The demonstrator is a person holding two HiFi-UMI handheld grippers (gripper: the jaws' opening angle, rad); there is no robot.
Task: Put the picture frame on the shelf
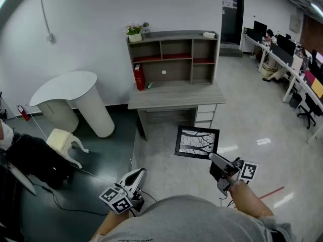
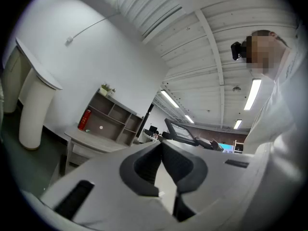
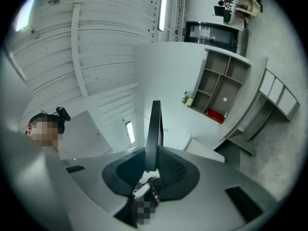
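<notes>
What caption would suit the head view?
Right gripper holds a black-framed tree picture before the grey wooden desk shelf.

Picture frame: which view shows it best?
Head view: the picture frame faces the camera whole, gripped at its lower corner by the right claw. The right gripper view shows only its thin edge between the jaws; the left gripper view shows it small, obliquely.

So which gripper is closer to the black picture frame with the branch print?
Right. The right gripper grips the black picture frame by its lower right edge; the left gripper is apart from it, down to its left, shut and empty.
</notes>
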